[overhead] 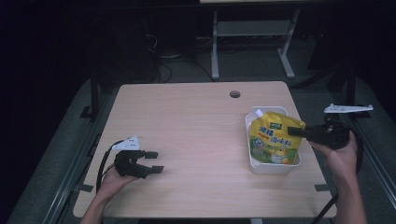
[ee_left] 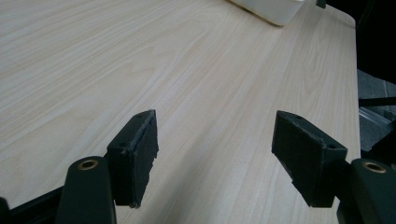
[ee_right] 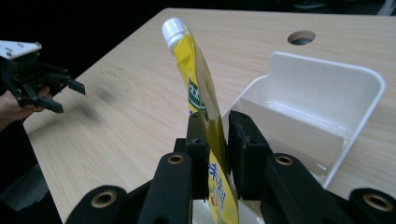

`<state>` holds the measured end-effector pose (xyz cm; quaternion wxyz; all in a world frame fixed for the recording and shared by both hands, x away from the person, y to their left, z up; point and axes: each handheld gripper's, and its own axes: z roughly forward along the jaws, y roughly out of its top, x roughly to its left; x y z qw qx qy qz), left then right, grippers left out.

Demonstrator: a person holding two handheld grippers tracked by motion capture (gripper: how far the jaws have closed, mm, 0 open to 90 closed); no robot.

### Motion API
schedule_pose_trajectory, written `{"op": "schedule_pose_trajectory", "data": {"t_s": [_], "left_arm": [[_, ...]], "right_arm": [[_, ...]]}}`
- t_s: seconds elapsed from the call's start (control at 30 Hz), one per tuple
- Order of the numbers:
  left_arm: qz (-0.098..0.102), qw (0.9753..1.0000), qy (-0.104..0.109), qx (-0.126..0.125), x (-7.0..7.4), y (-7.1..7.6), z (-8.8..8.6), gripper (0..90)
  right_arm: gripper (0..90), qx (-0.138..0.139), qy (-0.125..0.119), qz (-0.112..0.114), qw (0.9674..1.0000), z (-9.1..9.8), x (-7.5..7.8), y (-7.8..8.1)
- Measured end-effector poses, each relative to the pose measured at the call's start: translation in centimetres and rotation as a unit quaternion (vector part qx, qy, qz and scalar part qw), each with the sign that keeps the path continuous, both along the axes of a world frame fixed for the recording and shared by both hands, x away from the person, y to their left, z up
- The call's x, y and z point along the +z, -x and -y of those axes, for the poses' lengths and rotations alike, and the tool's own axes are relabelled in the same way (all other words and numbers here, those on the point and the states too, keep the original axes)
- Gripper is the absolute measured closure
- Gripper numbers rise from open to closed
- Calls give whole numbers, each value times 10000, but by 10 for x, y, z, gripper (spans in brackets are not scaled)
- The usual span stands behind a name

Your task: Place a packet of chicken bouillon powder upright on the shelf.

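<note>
One yellow pouch (ee_right: 205, 116) with a white cap stands on edge in the white bin (overhead: 254, 162), cap end pointing toward the far left corner of the bin in the high view. Printed face turned up and toward the camera there.

Right gripper (ee_right: 219, 140): jaws sit on either side of the pouch's lower body, the pouch running up between them. In the right gripper view the left pad lies against the film; a thin gap shows at the right pad. Grip loosened, not clamped. Gripper comes in level from the right side of the bin, hand behind it at the table's right edge.

Bin: near the right edge of the table (overhead: 187, 116), open top, a divider wall inside, the compartment behind the pouch bare.

Left gripper (overhead: 152, 162): well apart, at the near left of the table, held low over the wood. Jaws spread wide, bare tabletop between them. Its cable loops back toward the hand.

Round hole (overhead: 235, 94) in the tabletop beyond the bin.
</note>
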<state>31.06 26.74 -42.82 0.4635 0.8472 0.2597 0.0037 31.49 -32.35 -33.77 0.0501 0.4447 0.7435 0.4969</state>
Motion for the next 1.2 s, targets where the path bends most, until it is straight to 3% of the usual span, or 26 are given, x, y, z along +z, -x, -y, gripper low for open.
{"op": "schedule_pose_trajectory", "data": {"t_s": [0.27,0.77,0.87,0.97,1.07,1.2], "left_arm": [[-4,10000,-5,-11,0,0,1,309],[-18,10000,-7,-12,-1,0,2,309],[-17,10000,-10,-9,-1,0,2,308],[-20,10000,-4,-13,-1,0,1,308],[-23,10000,-10,-15,-1,0,2,308],[-21,10000,5,-16,0,0,1,308]], "right_arm": [[870,-55,-27,36,10000,6,0,4],[885,-259,-271,-57,9993,22,-16,10],[829,-261,-242,-59,9993,22,-15,10],[740,-272,-433,-29,9987,23,-12,10],[674,-315,-535,51,9981,25,-3,9],[628,-382,-464,181,9980,23,12,9]]}}
